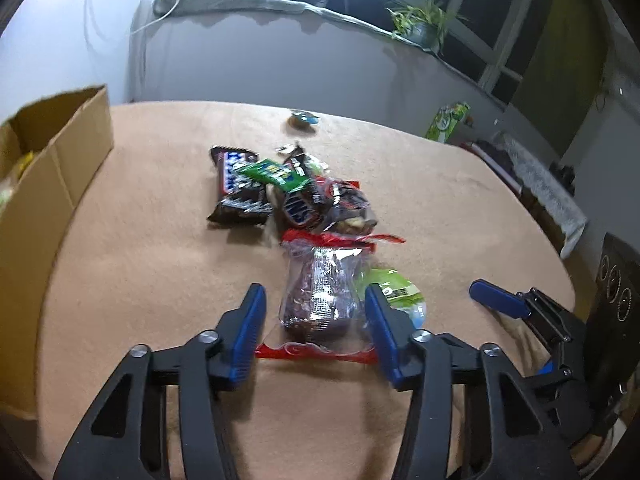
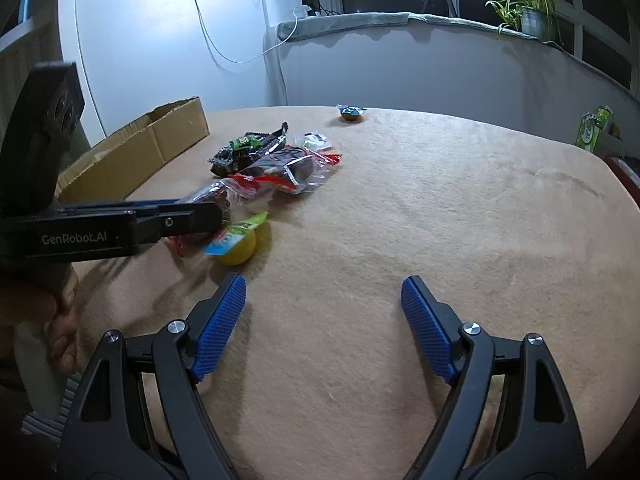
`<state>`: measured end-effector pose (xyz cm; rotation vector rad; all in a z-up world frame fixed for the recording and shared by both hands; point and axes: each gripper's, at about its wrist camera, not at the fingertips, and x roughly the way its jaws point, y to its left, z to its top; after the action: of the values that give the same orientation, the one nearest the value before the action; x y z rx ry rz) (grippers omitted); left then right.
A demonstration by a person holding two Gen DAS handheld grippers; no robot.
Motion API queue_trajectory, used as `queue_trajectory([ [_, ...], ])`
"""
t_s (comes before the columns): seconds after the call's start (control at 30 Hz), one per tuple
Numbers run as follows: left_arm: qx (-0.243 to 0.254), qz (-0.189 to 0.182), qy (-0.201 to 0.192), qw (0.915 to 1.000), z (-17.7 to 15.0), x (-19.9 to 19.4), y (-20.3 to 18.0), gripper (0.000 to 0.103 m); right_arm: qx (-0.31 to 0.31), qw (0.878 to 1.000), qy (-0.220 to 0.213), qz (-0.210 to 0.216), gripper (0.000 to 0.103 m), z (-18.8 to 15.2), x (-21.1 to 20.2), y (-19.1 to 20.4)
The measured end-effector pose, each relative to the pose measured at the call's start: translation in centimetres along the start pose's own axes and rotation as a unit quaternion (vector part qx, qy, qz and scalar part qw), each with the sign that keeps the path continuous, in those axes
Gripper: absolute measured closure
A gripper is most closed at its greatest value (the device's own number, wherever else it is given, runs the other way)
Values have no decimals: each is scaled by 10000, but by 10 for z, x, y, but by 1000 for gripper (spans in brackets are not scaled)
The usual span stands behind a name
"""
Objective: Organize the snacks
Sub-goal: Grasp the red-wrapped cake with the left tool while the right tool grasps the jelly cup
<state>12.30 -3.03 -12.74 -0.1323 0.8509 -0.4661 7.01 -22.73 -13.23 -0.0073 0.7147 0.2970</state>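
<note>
Two tools were in play. The left tool stood spread, its blue fingers flanking a clear packet with red ends that lay on the surface, apparently not yet pinched; the right tool hung spread over bare cloth, holding nothing. Just beside the packet sat a small cup with a green lid; beyond it lay the pile of chocolate bars, a lone sweet sat near the far edge, and a cardboard box stood open at the left. The packet looked light, crinkly and slippery, its contents probably loose; a pinch across the filled middle seemed safer than one on the thin sealed ends, and a firm squeeze might crush what was inside. Only the left view showed the packet lying between the fingers; the right view showed the cup's yellow body and the left tool from the side, hiding most of the packet.
</note>
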Motion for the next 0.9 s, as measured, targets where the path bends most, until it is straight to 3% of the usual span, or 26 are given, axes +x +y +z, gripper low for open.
queue_trajectory([
  [0.4, -370, -80, -258, 9989, -11, -32, 27, 62, -431, 9986, 289, 81, 20, 21, 32, 45],
  [0.5, -410, -81, -297, 9987, -13, -38, 33, 62, -506, 9982, 315, 61, 35, 22, 34, 51],
  [0.57, -447, -87, -321, 9984, -16, -43, 38, 62, -570, 9978, 350, 4, 56, 22, 34, 54],
  [0.63, -485, -104, -336, 9982, -19, -46, 41, 62, -579, 9976, 367, -7, 71, 23, 32, 54],
  [0.9, -655, -191, -474, 9965, -29, -63, 49, 62, -356, 9991, 208, 75, 71, 20, 11, 50],
])
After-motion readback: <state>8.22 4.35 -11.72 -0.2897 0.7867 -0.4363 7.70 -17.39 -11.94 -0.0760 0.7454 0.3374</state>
